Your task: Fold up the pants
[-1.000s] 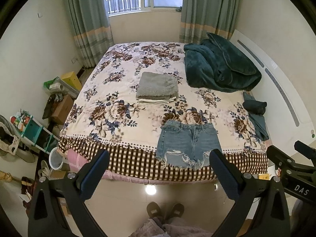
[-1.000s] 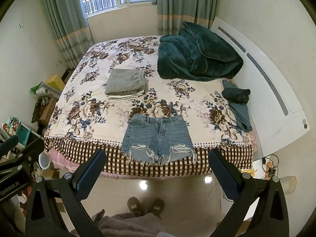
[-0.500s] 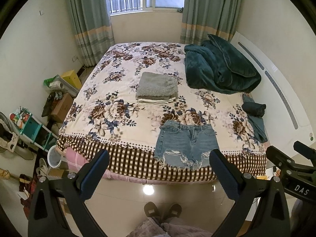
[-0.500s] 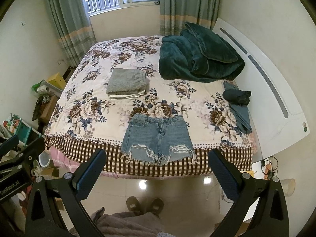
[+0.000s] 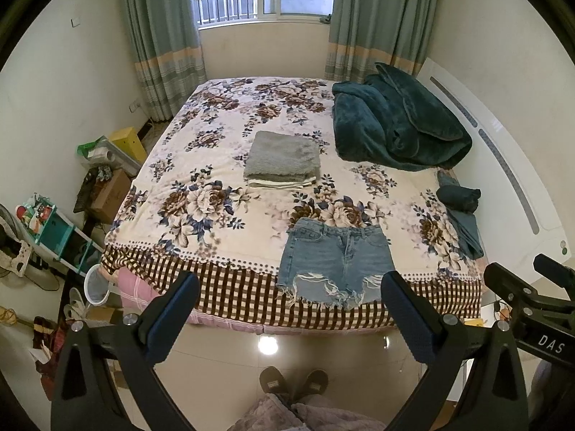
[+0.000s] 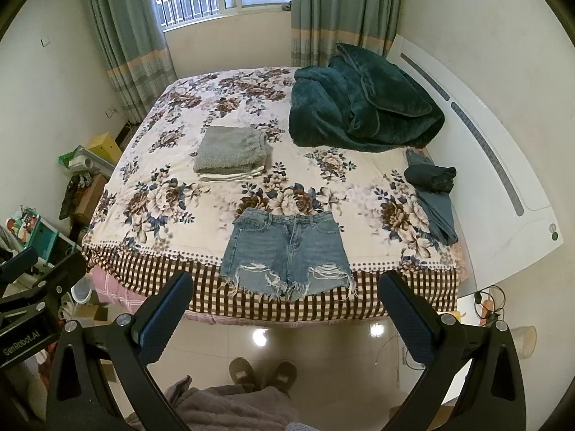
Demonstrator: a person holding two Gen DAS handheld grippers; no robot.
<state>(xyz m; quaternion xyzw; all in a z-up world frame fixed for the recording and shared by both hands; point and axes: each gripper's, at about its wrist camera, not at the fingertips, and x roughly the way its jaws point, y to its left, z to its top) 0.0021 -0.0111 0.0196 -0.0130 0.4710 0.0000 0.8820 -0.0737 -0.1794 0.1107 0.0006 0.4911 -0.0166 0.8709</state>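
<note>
Frayed denim shorts (image 5: 334, 258) lie flat and unfolded at the near edge of the floral bed (image 5: 215, 215), waistband away from me; they also show in the right wrist view (image 6: 285, 251). My left gripper (image 5: 291, 309) is open and empty, held above the floor in front of the bed. My right gripper (image 6: 285, 309) is also open and empty, just short of the shorts' frayed hems. Both stand well apart from the shorts.
A folded grey towel stack (image 5: 282, 160) lies mid-bed. A dark teal blanket (image 5: 395, 125) is heaped at the far right. Small dark clothes (image 5: 461, 212) lie by the white headboard (image 5: 510, 179). Boxes and a shelf (image 5: 54, 230) crowd the floor left. My slippers (image 5: 293, 380) are below.
Both grippers have drawn back and up a little, so the bed and shorts look slightly farther. Nothing on the bed has moved.
</note>
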